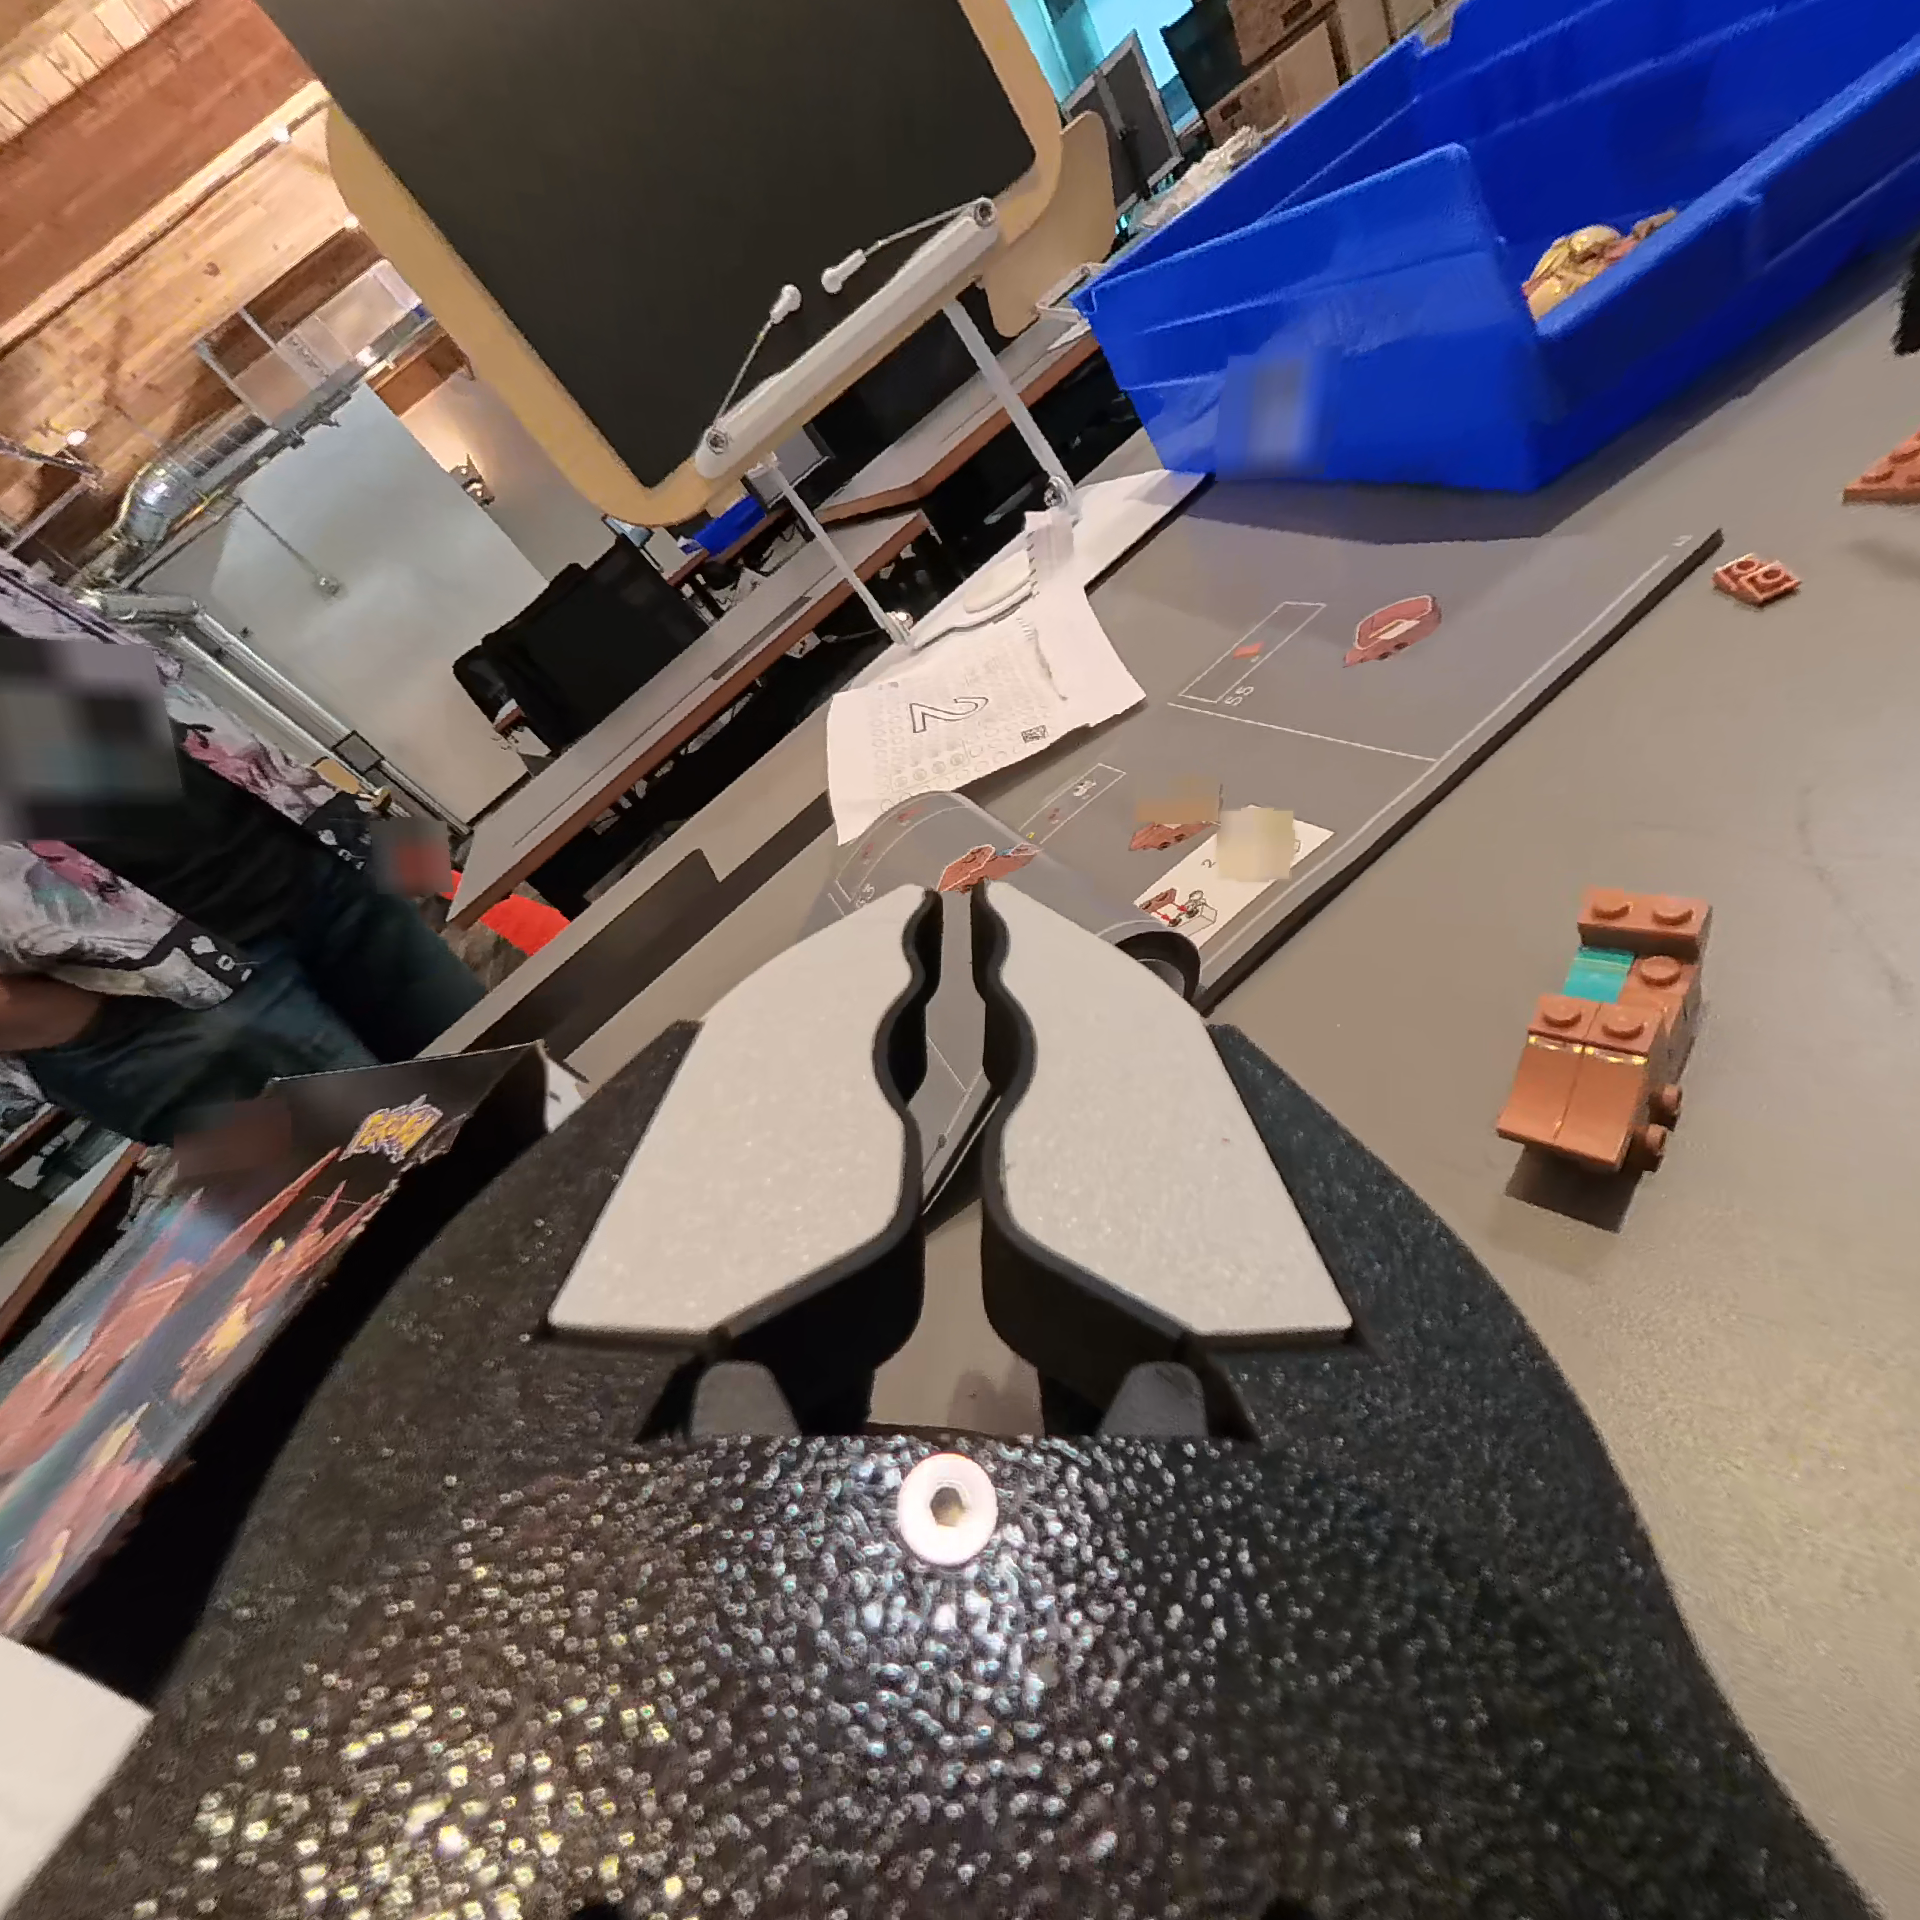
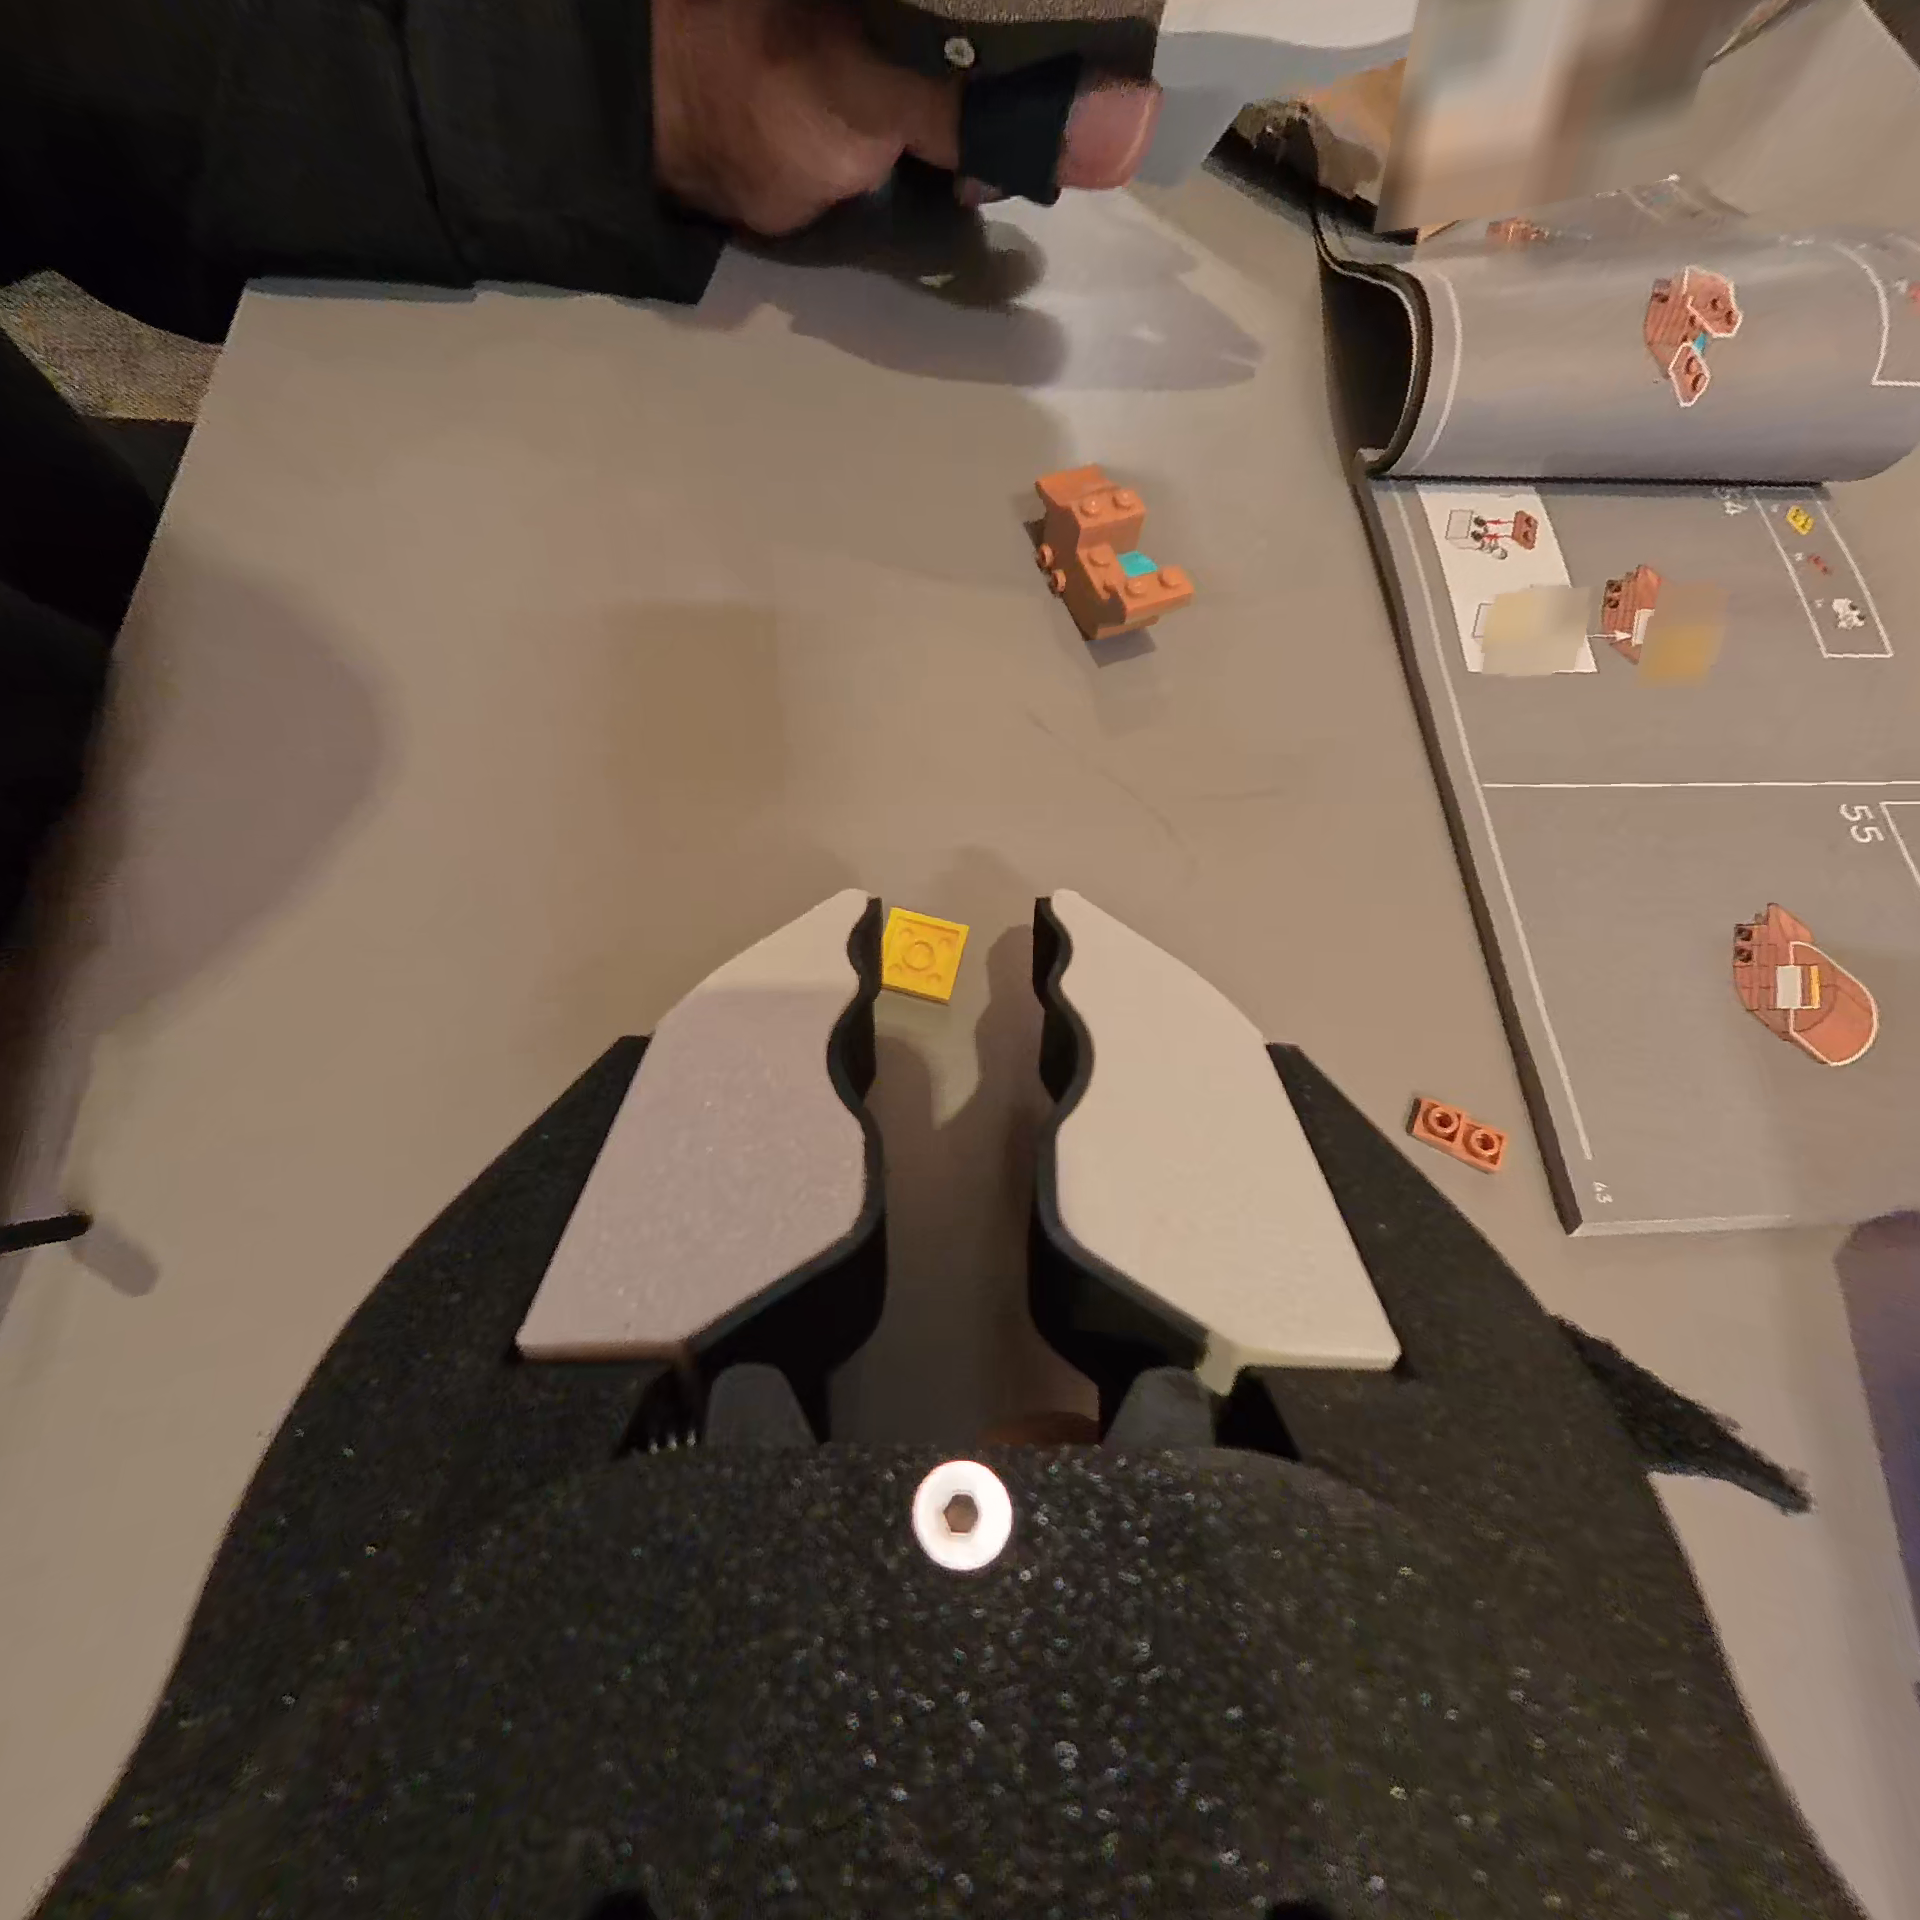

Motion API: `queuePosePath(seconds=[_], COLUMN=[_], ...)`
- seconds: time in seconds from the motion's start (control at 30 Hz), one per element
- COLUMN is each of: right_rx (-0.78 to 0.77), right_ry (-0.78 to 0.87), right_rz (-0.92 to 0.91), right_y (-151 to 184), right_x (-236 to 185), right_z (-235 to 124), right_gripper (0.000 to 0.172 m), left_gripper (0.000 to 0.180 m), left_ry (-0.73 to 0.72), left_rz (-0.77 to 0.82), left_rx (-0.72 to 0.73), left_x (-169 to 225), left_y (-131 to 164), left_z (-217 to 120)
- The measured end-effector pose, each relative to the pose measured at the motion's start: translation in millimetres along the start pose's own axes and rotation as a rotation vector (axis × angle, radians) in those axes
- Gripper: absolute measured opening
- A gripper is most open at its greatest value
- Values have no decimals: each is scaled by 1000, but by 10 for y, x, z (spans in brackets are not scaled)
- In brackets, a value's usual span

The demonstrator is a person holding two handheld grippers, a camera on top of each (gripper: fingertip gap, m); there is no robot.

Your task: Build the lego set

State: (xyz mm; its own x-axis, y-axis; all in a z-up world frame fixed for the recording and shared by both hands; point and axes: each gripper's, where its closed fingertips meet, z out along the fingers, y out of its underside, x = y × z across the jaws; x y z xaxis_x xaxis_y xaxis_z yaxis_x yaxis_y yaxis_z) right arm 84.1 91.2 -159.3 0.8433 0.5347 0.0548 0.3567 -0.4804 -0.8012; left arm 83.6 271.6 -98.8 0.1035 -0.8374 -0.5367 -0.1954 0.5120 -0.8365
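Note:
My right gripper [image 2: 956, 906] is open and low over the grey table [image 2: 520, 727]. A small yellow square plate [image 2: 923, 956] lies flat on the table between its fingertips, close to the left finger [image 2: 790, 997] and well clear of the right one. My left gripper [image 1: 956, 899] is shut to a thin slit with nothing between the pads. It hovers above the table's near edge, in front of the curled page of an open booklet [image 1: 1403, 748]. A brown brick assembly [image 1: 1605, 1039] with a teal piece stands on the table to its right, and also shows in the right wrist view [image 2: 1112, 556].
A blue bin [image 1: 1455, 312] with brown and gold pieces stands at the back right. A small brown plate [image 2: 1457, 1135] lies beside the booklet [image 2: 1662, 831]. A white sheet [image 1: 977, 707], a picture box [image 1: 208, 1299] and a person [image 1: 156, 935] are at the left. A hand [image 2: 831, 135] is at the table's far edge. The left gripper's tips are roughly 20 cm from the right gripper's.

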Motion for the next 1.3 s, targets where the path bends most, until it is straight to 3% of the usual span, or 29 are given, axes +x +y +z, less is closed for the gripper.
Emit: queuePosePath(seconds=[1.0, 1.3], right_rx=[11, 48], right_ry=[80, 120], right_rz=[-32, -27], right_y=[-17, -66], right_x=[47, 92], right_z=[-12, -47], right_gripper=[24, 19], left_gripper=[5, 4], left_ry=[42, 86], left_rz=[-24, -149], left_rx=[-8, 100], left_x=[97, -176], left_y=[-40, -607], left_z=[18, 218])
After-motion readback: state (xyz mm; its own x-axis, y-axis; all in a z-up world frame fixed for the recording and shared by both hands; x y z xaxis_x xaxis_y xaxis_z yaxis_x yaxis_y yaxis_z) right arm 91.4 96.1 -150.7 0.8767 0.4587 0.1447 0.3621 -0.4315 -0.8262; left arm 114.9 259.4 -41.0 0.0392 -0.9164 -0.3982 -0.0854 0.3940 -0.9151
